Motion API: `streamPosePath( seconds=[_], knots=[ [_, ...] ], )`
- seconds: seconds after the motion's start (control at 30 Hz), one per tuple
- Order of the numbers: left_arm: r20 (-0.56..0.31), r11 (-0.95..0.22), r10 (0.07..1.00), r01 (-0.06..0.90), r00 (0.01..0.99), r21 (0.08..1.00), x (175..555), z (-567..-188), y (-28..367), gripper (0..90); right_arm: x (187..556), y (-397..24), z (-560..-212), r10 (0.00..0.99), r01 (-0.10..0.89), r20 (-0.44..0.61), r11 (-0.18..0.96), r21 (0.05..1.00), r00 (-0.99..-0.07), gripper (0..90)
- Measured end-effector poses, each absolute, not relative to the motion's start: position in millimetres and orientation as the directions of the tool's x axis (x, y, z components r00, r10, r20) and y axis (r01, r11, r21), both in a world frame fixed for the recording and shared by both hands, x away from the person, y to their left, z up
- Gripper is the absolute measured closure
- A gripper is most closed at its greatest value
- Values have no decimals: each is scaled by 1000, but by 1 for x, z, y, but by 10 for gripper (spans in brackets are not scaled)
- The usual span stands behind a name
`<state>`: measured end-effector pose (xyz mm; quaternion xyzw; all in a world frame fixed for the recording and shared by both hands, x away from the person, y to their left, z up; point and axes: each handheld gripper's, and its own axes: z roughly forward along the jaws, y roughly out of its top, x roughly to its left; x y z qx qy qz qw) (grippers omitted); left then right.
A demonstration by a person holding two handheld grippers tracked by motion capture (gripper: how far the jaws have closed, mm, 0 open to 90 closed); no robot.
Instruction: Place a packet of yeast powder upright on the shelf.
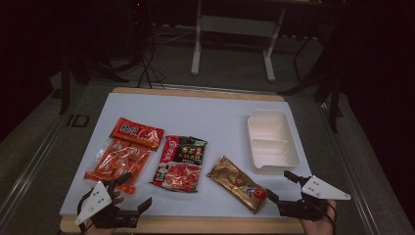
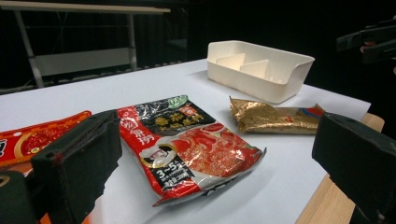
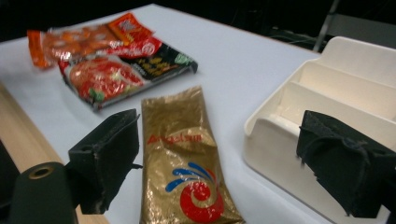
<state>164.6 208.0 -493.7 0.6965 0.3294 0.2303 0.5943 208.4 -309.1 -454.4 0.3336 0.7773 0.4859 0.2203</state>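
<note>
Three food packets lie on the white table top (image 1: pixel 195 112): an orange packet (image 1: pixel 123 152) at the left, a red and black packet (image 1: pixel 180 164) (image 2: pixel 187 144) in the middle, and a gold packet (image 1: pixel 239 182) (image 3: pixel 184 158) at the right. A white divided tray (image 1: pixel 271 141) (image 3: pixel 345 88) stands empty at the right. My left gripper (image 1: pixel 133 192) (image 2: pixel 210 168) is open near the front left edge, just short of the orange and red packets. Open as well, my right gripper (image 1: pixel 280 185) (image 3: pixel 219 158) hovers at the front right, with the gold packet's end in front of its jaws.
The wooden table edge (image 1: pixel 195 225) runs along the front. Beyond the table, a grey floor carries a white frame stand (image 1: pixel 232 29) and cables. In the left gripper view the other gripper (image 2: pixel 371 39) shows at the upper right.
</note>
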Motion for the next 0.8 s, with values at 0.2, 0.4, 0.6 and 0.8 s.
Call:
streamPosePath(
  seconds=[0.2,0.4,0.6,0.8],
  knots=[
    [-68,-85,730,189,680,978,165,-495,206,24,209,-307,-454,736,294,-37,316,902,-676,134],
    [-43,-105,720,170,692,980,163,-495,202,24,207,-305,-449,715,268,-47,321,908,-697,134],
    [-62,-88,714,176,698,980,163,-496,201,24,208,-292,-447,672,260,-79,389,884,-736,134],
    [-70,-88,709,186,702,979,164,-498,199,24,216,-278,-439,656,271,-70,404,873,-752,129]
  ],
)
